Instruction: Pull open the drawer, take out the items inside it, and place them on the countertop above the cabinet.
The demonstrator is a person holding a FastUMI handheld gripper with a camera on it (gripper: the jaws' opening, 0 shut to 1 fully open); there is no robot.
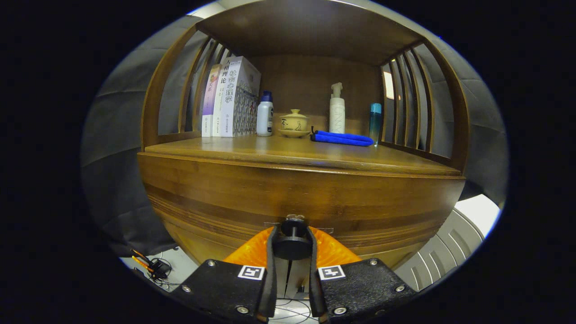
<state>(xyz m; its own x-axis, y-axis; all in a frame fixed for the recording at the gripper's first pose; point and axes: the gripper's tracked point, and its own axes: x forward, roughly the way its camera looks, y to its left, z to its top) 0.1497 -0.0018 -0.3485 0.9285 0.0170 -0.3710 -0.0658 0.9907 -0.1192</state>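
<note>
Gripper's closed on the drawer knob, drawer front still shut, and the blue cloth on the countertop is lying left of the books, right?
Not quite. The gripper view shows the gripper closed on the drawer knob with the drawer front still shut, but the blue cloth lies on the countertop to the right of the books, beyond the lidded teacup.

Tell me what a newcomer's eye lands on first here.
First, the round dark knob on the wooden drawer front, with the tool shut on it, one finger on each side. Next, the countertop above, where a blue cloth lies before a white pump bottle, right of a small yellow lidded cup and some upright books.
</note>
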